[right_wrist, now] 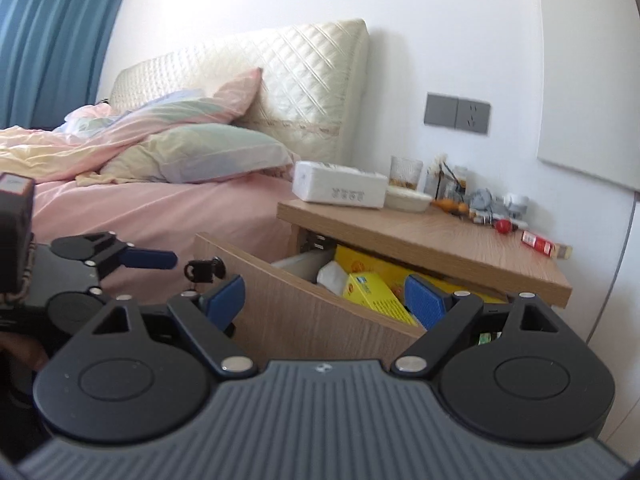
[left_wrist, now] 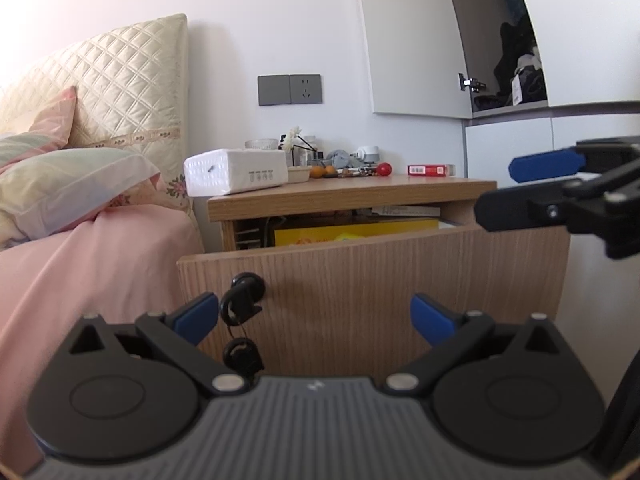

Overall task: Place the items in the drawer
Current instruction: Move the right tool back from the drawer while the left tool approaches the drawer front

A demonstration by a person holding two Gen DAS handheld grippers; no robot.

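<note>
The wooden nightstand's drawer (left_wrist: pixel 360 280) stands pulled open, its front panel facing me, with black keys in its lock (left_wrist: pixel 242 304). Inside it lie yellow boxes (right_wrist: pixel 376 300) and a white packet (right_wrist: pixel 332 276). On the nightstand top (left_wrist: pixel 360 192) sit a white tissue pack (left_wrist: pixel 236 176), a red ball (left_wrist: pixel 385 169) and a red box (left_wrist: pixel 430 170). My left gripper (left_wrist: pixel 314 320) is open and empty in front of the drawer panel. My right gripper (right_wrist: pixel 324 300) is open and empty above the drawer's front edge; it also shows in the left wrist view (left_wrist: pixel 532 188).
A bed with pink sheets (left_wrist: pixel 80 272) and pillows (left_wrist: pixel 68 184) lies left of the nightstand. A glass (right_wrist: pixel 406 172), a bowl (right_wrist: pixel 408 200), oranges and small clutter crowd the back of the top. A white wardrobe (left_wrist: pixel 520 148) stands right.
</note>
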